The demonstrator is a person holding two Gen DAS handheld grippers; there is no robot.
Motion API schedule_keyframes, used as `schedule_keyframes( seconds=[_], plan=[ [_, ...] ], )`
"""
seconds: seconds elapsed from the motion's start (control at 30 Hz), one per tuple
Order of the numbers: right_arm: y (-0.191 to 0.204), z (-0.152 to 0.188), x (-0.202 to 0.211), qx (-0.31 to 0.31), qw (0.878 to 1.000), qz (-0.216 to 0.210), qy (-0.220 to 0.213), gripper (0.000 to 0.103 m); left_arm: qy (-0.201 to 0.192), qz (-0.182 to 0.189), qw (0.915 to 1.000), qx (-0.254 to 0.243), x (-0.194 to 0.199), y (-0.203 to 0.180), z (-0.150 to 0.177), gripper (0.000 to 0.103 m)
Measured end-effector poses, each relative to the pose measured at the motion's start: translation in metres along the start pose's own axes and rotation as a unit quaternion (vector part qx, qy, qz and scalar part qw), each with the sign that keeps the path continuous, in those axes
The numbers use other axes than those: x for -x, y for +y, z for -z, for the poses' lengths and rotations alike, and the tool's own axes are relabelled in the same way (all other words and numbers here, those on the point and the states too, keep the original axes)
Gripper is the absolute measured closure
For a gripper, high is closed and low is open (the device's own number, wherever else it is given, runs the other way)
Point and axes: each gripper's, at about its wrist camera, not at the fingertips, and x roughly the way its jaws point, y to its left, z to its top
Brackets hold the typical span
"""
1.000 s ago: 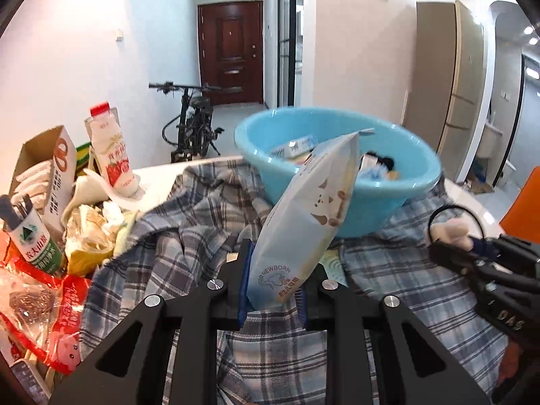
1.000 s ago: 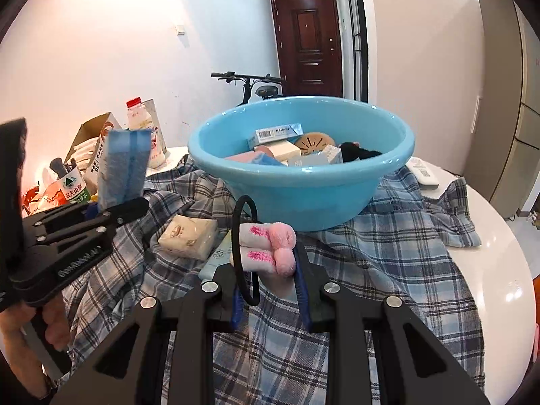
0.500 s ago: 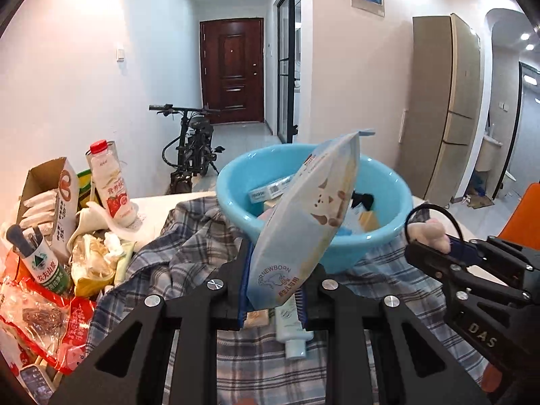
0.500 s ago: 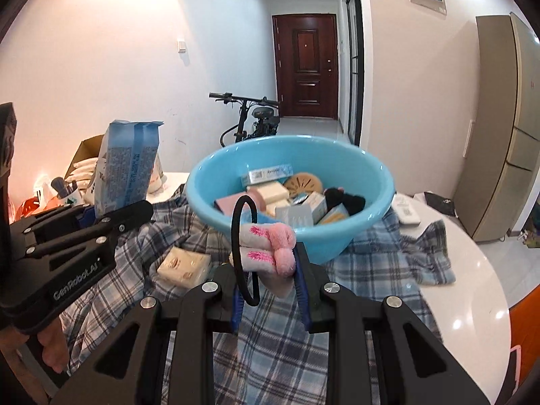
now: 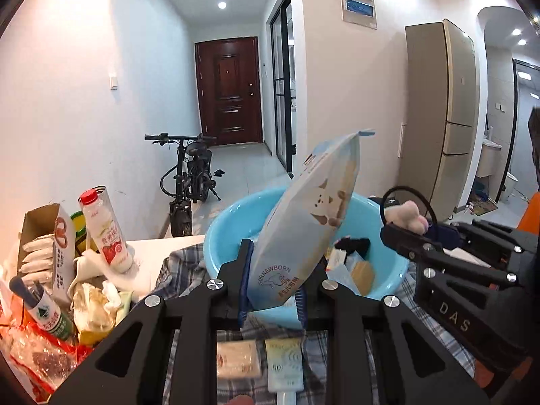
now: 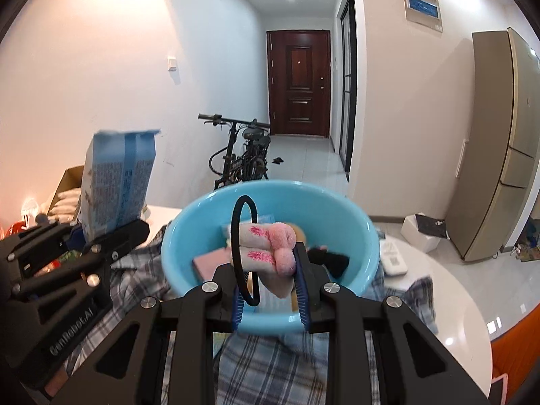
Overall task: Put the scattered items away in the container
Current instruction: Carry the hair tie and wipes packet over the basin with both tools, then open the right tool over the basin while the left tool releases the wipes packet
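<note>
My left gripper (image 5: pixel 271 283) is shut on a pale blue wipes pack (image 5: pixel 308 222), which leans up and right in front of the blue basin (image 5: pixel 229 226). My right gripper (image 6: pixel 270 281) is shut on a pink plush hair tie (image 6: pixel 266 246) with a black elastic loop, raised just before the blue basin (image 6: pixel 357 233). The basin holds several small boxes and a black item. In the right wrist view the left gripper (image 6: pixel 108 236) with its wipes pack (image 6: pixel 116 185) stands at the left. Seen from the left wrist, the right gripper (image 5: pixel 405 236) sits at the right.
A plaid shirt (image 6: pixel 276 364) covers the white table (image 6: pixel 449 303) under the basin. A soap bar (image 5: pixel 238 357) and a tube (image 5: pixel 283 364) lie on it near me. A milk bottle (image 5: pixel 104 233), a carton (image 5: pixel 44 246) and snack bags (image 5: pixel 30 361) crowd the left. A remote (image 6: pixel 393 260) lies right of the basin.
Both grippers have risen and moved toward the basin with their items still held. The basin now appears lower, its inside showing more.
</note>
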Motion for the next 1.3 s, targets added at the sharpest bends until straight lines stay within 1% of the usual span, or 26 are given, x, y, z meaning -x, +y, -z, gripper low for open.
schedule_keyframes(
  seconds=[0.23,0.37,0.5,0.63,0.8,1.17,1.2,1.23,1.27,1.3],
  plan=[
    [-0.001,-0.022,-0.019,0.000,1.000,0.003,-0.009,0.075,0.003,-0.002,0.9998,0.019,-0.027,0.010,-0.012,0.082],
    [0.000,-0.021,-0.037,-0.002,1.000,0.001,-0.003,0.075,0.008,-0.009,0.9995,0.028,-0.044,0.014,-0.011,0.082],
    [0.005,-0.017,-0.056,0.008,1.000,0.003,0.016,0.075,0.017,-0.013,0.9995,0.025,-0.056,0.015,-0.011,0.082],
    [0.006,-0.018,-0.061,0.015,1.000,0.007,0.013,0.075,0.023,-0.017,0.9991,0.031,-0.063,0.018,-0.009,0.082],
    [0.001,-0.014,-0.070,0.009,1.000,0.007,0.026,0.075,0.033,-0.017,0.9989,0.028,-0.070,0.015,-0.007,0.082],
    [-0.001,-0.016,-0.066,0.010,1.000,0.014,0.021,0.075,0.031,-0.020,0.9989,0.028,-0.068,0.015,-0.009,0.082],
    [0.000,-0.016,-0.067,0.013,1.000,0.016,0.022,0.073,0.030,-0.020,0.9990,0.027,-0.068,0.015,-0.009,0.082],
    [0.002,-0.015,-0.069,0.019,0.999,0.019,0.027,0.051,0.030,-0.021,0.9990,0.026,-0.068,0.015,-0.009,0.086],
    [0.004,-0.014,-0.071,0.025,0.999,0.026,0.034,0.026,0.029,-0.031,0.9987,0.027,-0.068,0.016,-0.010,0.084],
    [0.005,-0.014,-0.072,0.030,0.998,0.041,0.035,0.011,0.028,-0.036,0.9986,0.028,-0.067,0.018,-0.010,0.084]
  ],
)
